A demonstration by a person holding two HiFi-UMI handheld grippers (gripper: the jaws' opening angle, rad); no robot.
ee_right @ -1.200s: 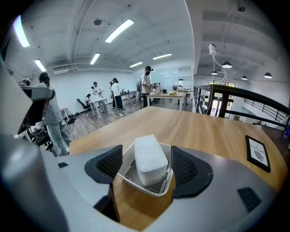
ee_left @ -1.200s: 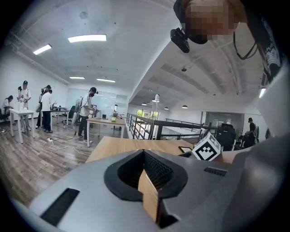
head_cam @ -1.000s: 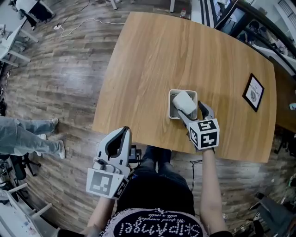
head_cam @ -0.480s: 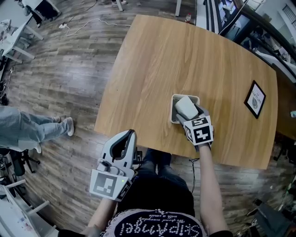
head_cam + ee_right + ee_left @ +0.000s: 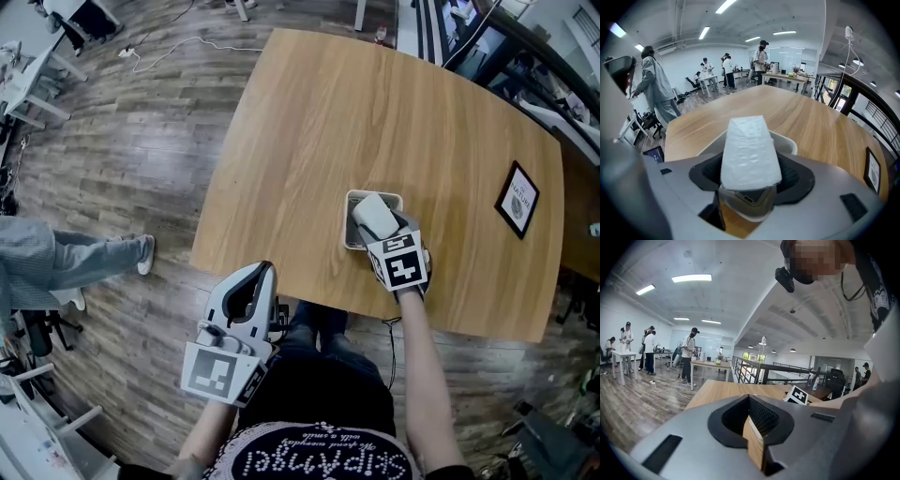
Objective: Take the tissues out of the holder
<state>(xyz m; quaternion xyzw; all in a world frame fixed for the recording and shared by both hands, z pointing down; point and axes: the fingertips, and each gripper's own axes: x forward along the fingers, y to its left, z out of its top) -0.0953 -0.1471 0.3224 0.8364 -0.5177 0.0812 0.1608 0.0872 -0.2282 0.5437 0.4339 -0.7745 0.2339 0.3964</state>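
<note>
The right gripper (image 5: 379, 228) has just been closing its fingers, and they now squeeze the white tissue pack (image 5: 373, 214). The pack stands in the holder (image 5: 349, 236) on the wooden table (image 5: 375, 122). The left gripper (image 5: 263, 270) hangs beside the table with its fingers shut and empty.

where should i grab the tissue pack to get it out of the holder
Grip the upper part of the tissue pack, which stands on end and sticks out above the holder, across its two long sides. Come from above: the holder's walls cover its lower part.
</note>
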